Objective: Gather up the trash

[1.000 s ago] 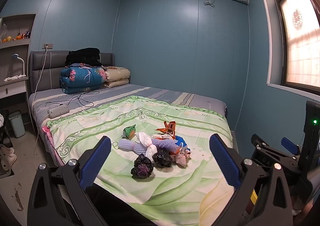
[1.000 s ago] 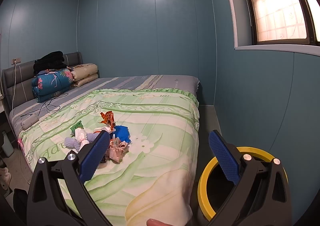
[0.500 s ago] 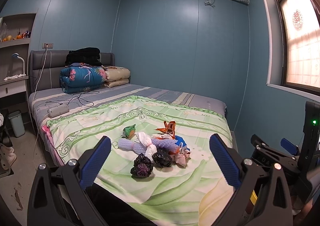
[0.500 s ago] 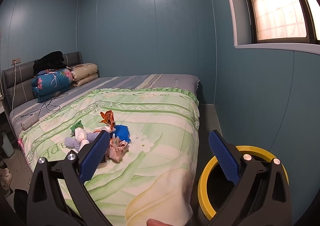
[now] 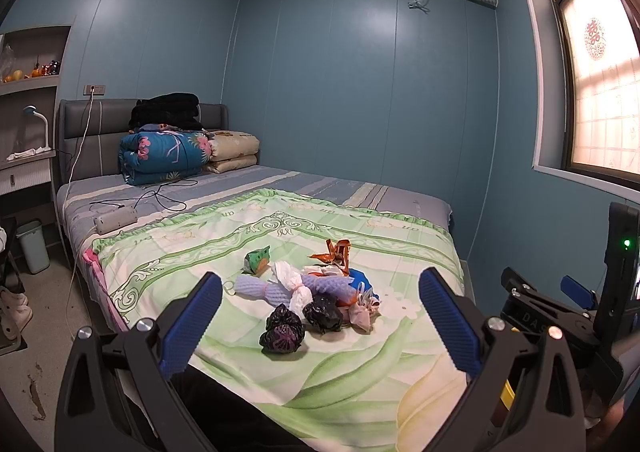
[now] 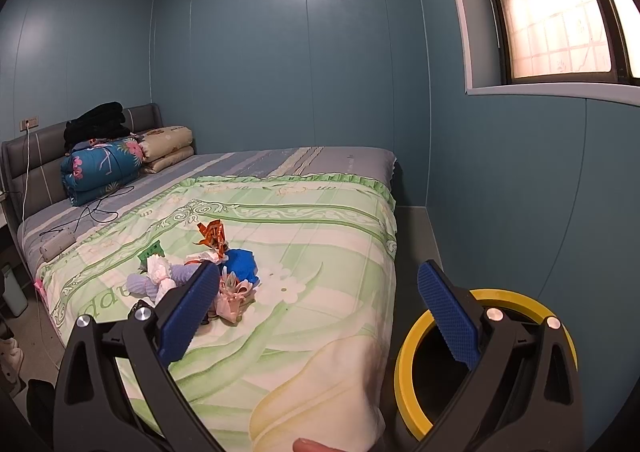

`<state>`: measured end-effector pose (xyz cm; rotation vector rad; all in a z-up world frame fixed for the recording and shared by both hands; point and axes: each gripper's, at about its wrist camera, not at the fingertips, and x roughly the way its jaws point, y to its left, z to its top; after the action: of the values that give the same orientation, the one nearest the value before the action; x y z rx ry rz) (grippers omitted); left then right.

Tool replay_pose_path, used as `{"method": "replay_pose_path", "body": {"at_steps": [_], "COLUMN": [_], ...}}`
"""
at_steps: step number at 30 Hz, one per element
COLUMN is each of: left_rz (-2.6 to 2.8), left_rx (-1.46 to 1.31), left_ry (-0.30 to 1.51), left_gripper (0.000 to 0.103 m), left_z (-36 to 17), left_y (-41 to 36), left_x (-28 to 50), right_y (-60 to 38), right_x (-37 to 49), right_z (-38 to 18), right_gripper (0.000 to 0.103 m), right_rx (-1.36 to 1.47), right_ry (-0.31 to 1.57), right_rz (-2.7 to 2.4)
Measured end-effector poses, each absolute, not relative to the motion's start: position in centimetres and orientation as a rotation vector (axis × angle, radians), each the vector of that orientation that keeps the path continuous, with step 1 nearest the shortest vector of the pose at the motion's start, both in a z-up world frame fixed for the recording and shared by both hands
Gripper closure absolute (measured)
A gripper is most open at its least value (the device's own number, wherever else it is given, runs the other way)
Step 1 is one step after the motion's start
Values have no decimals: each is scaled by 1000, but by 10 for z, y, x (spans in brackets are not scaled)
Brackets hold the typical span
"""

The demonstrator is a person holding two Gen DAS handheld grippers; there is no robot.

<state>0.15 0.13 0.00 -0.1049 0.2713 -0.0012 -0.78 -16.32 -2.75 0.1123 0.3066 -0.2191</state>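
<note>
Yellow-rimmed bin (image 6: 404, 364): on the floor right of the bed (image 6: 320, 252), seen in the right view only. Two black knotted bags (image 5: 281, 330): clear in the left view only. Trash pile (image 5: 312, 288): mid-bed on the green cover; crumpled wrappers, white, lilac, orange, blue, pink. Left gripper (image 5: 320, 318) and right gripper (image 6: 318, 314): fingers spread, empty.

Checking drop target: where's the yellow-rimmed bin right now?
Right wrist view, lower right: the yellow-rimmed bin stands on the floor beside the bed's foot corner, partly hidden behind the open right gripper.
</note>
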Motion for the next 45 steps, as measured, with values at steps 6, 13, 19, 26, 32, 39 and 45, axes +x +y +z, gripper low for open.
{"method": "replay_pose_path", "body": {"at_steps": [6,13,19,26,32,39,45], "left_rz": [-5,5,-1,-57,1,26,4], "left_rx": [-106,-105,-111,-185,-117,-85,-95], "left_ry": [274,319,394,553,680,833,937], "left_gripper": [8,8,8,8,8,8,8], "left_z": [-1,-7,-19,-50,-85,-118,-138], "left_y": [3,8,20,56,74,84,85], "left_x": [1,12,35,78,117,163,196], "right_y": [-164,-171,-188,-172,-137,-114,-88], "right_x": [-7,10,40,110,176,252,304], "right_z": [-29,-33,-31,-31,-41,-61,-74], "right_gripper": [8,8,8,8,8,8,8], "right_rx": [117,132,203,175,86,71,-2], "right_ry": [309,317,250,340,459,628,684], "right_rz": [-228,-256,-211,25,127,205,197]}}
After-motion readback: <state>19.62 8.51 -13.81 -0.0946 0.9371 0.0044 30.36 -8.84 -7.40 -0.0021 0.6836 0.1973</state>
